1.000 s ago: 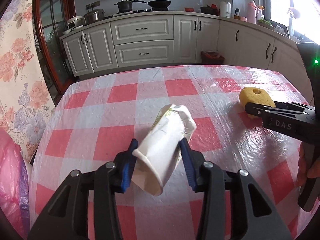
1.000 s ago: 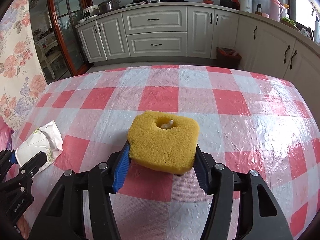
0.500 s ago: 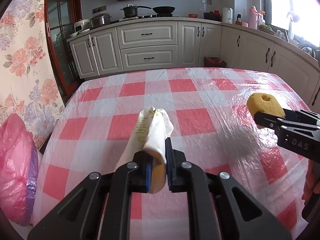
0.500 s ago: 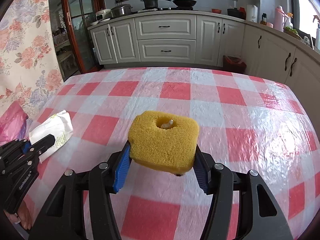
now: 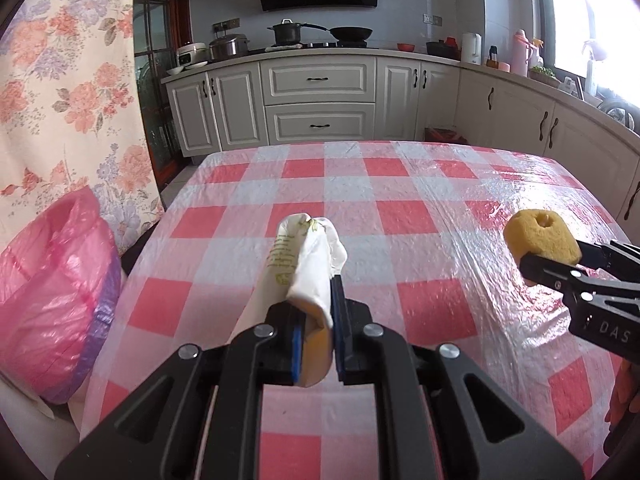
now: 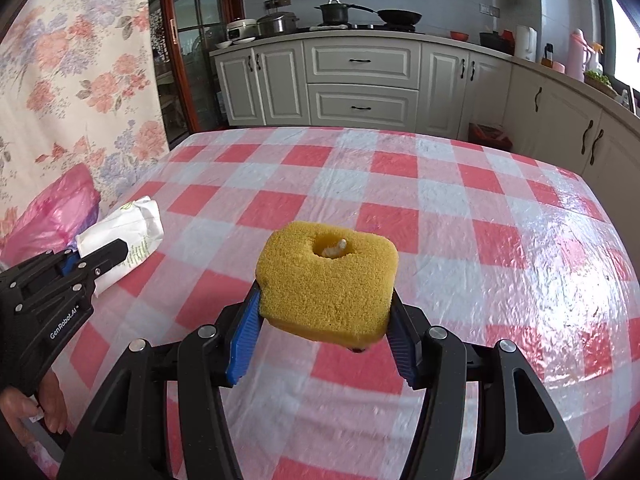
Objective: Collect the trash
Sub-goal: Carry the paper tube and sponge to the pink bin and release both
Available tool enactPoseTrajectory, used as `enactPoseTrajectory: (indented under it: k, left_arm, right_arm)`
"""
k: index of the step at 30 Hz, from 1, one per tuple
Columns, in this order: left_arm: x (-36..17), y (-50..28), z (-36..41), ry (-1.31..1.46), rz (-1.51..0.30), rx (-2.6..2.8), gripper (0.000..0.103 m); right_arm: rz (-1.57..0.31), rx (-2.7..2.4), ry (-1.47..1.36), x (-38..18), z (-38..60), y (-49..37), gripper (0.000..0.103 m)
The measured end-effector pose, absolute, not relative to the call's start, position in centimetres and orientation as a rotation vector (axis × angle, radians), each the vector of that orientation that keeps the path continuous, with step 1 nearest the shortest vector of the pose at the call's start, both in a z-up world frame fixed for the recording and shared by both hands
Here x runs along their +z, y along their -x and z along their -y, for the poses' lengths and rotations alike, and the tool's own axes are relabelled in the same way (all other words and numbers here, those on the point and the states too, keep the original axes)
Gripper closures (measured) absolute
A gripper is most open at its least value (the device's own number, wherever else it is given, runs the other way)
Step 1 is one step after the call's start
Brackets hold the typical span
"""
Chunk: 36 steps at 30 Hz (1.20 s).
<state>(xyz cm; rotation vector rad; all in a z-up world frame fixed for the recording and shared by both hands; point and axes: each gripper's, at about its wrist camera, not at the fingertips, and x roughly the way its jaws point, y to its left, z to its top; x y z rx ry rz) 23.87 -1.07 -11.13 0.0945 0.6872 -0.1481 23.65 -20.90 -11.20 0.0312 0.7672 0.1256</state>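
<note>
A crumpled white paper wrapper with green print (image 5: 306, 264) is pinched flat between the blue-padded jaws of the left gripper (image 5: 316, 336), which are clamped tight on its lower end; the wrapper stands up and forward out of the grip, clear of the red-and-white checked plastic tablecloth (image 5: 400, 216) that covers the table. Seen from the right wrist camera, the same wrapper (image 6: 128, 236) juts from the black left gripper (image 6: 102, 260) at the table's left edge, with a person's fingers (image 6: 48, 408) wrapped around the handle below.

The right gripper (image 6: 320, 328) holds a chunky yellow sponge with rounded corners and a round hole in its top (image 6: 328, 280), its blue pads pressed into the sponge's two sides at a middling spread. A small pale scrap sits inside the hole. The sponge (image 5: 540, 236) is also lifted off the cloth, and appears at the right of the left wrist view in the tip of the right gripper (image 5: 560, 264).

A pink plastic bag with a purple lining at its rim (image 5: 56, 304) sits beside the table's left edge, in front of a floral curtain (image 5: 68, 92). White kitchen cabinets (image 5: 320, 100) line the far wall, with a black pot (image 5: 286, 32) and a frying pan (image 5: 352, 33) on the stove.
</note>
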Motion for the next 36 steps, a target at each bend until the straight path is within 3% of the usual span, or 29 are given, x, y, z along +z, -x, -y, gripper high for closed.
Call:
enactPoseTrajectory:
  k: [36]
  left_arm:
    - [-7.7, -15.5, -6.0, -0.034, -0.580, -0.034, 0.091]
  right_arm:
    - [-0.655, 0.345, 0.064, -8.4, 12.4, -18.5, 0.048]
